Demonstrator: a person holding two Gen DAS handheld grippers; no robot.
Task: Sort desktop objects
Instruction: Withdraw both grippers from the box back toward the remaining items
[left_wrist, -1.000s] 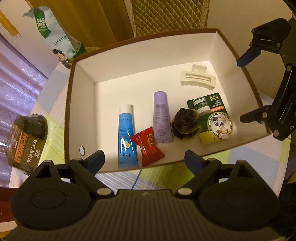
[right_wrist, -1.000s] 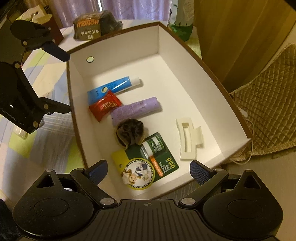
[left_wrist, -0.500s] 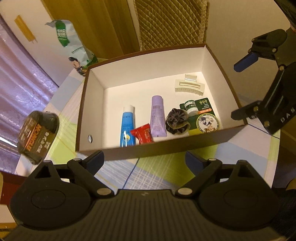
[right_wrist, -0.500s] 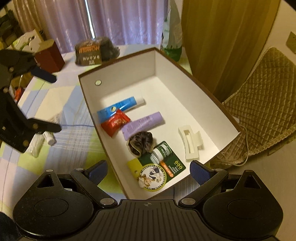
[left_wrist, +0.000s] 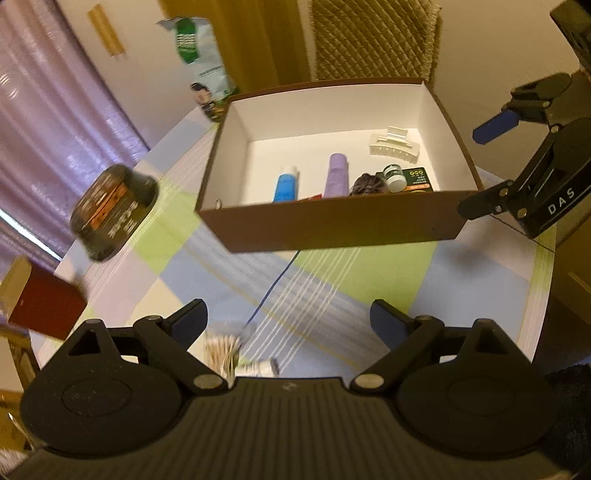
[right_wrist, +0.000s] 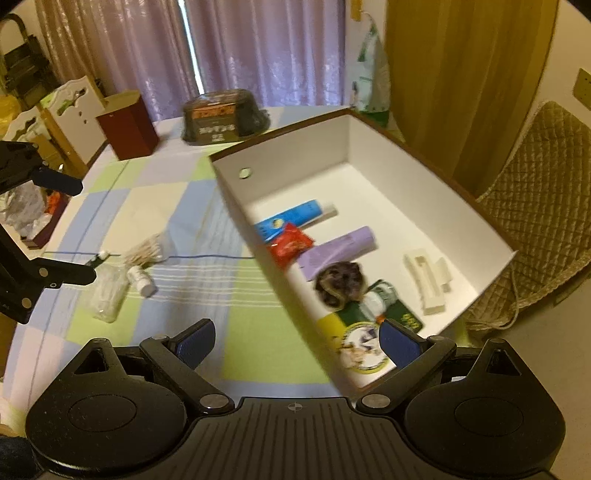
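- The left gripper (left_wrist: 289, 320) and the right gripper (right_wrist: 296, 339) have wide jaws, holding nothing.
- The box (right_wrist: 291, 155) sits on the desk (right_wrist: 155, 199).
- Cotton swabs (right_wrist: 146, 252) lie outside it.

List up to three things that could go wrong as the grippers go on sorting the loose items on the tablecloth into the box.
1. The cotton swabs lie fanned out; a pinch may grab only a few and scatter the rest.
2. The small white bottle lies on its side and could roll away when nudged.
3. The box has tall walls; a low carry by the left gripper, now open and empty, might strike the near wall.
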